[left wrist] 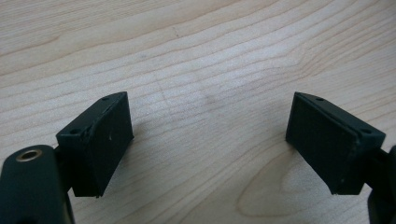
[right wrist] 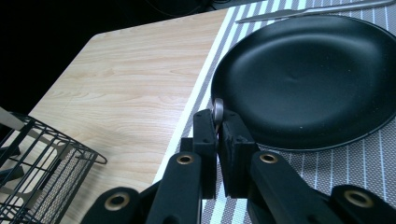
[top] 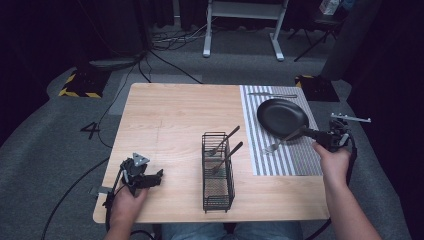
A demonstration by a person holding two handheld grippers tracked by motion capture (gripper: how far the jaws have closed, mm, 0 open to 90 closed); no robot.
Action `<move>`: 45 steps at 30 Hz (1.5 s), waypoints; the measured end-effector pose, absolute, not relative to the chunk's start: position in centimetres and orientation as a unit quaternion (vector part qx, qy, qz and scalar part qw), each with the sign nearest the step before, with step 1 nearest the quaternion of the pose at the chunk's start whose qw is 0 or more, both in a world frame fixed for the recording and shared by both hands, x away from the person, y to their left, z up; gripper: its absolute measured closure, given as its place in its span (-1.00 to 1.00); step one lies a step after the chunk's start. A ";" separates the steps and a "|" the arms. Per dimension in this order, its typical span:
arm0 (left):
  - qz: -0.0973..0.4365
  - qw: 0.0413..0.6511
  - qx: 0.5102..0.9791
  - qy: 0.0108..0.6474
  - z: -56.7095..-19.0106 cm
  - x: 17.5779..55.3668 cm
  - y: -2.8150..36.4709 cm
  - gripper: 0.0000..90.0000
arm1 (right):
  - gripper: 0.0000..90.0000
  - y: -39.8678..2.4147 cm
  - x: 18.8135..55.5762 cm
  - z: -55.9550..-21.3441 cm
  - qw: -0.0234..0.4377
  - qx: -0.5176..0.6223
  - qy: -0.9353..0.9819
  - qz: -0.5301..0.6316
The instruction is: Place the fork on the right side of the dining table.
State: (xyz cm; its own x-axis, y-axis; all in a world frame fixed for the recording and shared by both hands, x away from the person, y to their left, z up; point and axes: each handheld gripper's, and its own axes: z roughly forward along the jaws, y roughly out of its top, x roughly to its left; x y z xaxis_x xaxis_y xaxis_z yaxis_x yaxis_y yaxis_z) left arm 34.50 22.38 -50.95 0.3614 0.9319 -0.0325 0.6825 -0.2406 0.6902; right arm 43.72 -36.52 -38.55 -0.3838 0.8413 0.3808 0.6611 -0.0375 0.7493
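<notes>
My right gripper (top: 314, 134) is over the right side of the striped placemat (top: 285, 162), shut on the handle end of a metal fork (top: 278, 143) whose head lies on the mat. The right gripper view shows the silver handle tip (right wrist: 217, 108) pinched between the jaws of my right gripper (right wrist: 218, 125). Just beyond it sits a black frying pan (top: 281, 117) (right wrist: 308, 74). My left gripper (top: 158, 177) rests at the table's front left, open, with bare wood between the jaws of my left gripper (left wrist: 208, 140).
A black wire basket (top: 218, 195) (right wrist: 32, 154) stands at the table's middle front with two utensils (top: 223, 139) leaning in it. A knife (top: 272, 95) (right wrist: 308, 10) lies on the mat behind the pan. The wooden table (top: 170, 115) ends near the person's forearms.
</notes>
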 end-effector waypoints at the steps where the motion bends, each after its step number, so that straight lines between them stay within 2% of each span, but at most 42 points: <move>1: 0.198 0.315 0.762 0.529 -50.9 34.5 22.4 -0.67 | 0.89 -36.6 43.8 -38.6 0.096 0.548 0.686 0.469; 18: 0.198 0.315 0.763 0.529 -50.9 34.5 22.4 -0.67 | 0.67 -38.6 44.0 -39.3 0.084 0.569 0.676 0.459; 45: 0.198 0.315 0.762 0.529 -50.9 34.5 22.4 -0.67 | 0.53 -41.0 45.8 -41.3 0.070 0.605 0.672 0.422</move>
